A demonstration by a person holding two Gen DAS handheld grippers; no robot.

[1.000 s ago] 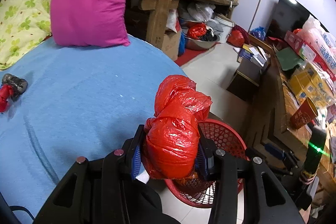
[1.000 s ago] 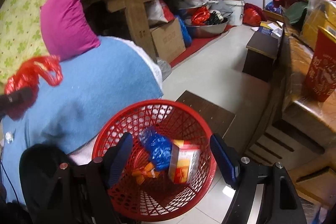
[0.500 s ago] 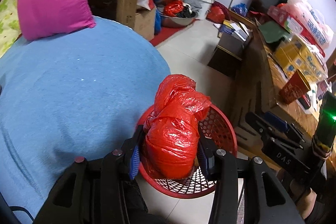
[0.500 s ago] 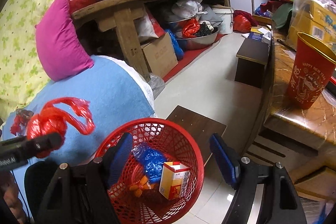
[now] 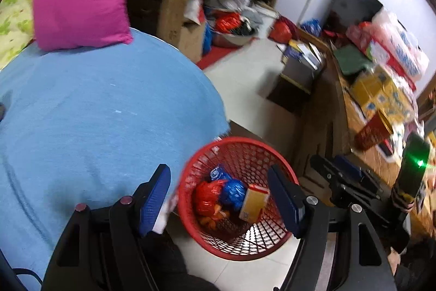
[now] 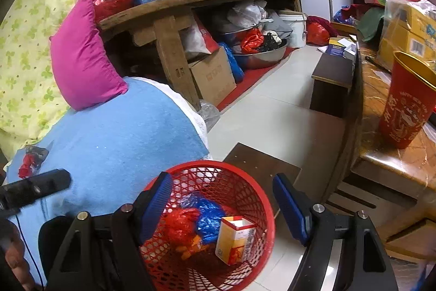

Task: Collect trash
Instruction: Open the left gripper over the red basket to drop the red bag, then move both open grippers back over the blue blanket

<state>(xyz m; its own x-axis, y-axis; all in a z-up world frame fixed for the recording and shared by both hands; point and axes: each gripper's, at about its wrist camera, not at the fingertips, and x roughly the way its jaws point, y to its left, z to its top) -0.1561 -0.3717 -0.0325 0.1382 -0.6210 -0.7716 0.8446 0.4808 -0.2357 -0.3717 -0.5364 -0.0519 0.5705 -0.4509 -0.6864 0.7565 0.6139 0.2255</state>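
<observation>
My left gripper (image 5: 218,198) fingers opening, nothing between. Right gripper (image 6: 222,205) fingers apart, empty. Below both: red basket (image 5: 280,160), red bag (image 5: 205,195) lying inside beside blue bag and carton. Beyond left fingers, on bed (image 6: 114,143): small red-and-dark wrapper (image 6: 31,158), probably light, crinkly, soft; pinch bunched middle.

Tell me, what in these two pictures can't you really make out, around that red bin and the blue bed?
- Red basket: its near wall, right wrist view, hidden behind the gripper.
- Orange scraps: both views, half buried under the red bag; unidentifiable.
- Small red-and-grey item on the blue cover: right wrist view, too small.
- Boxes on the counter: left wrist view, blurred.
</observation>
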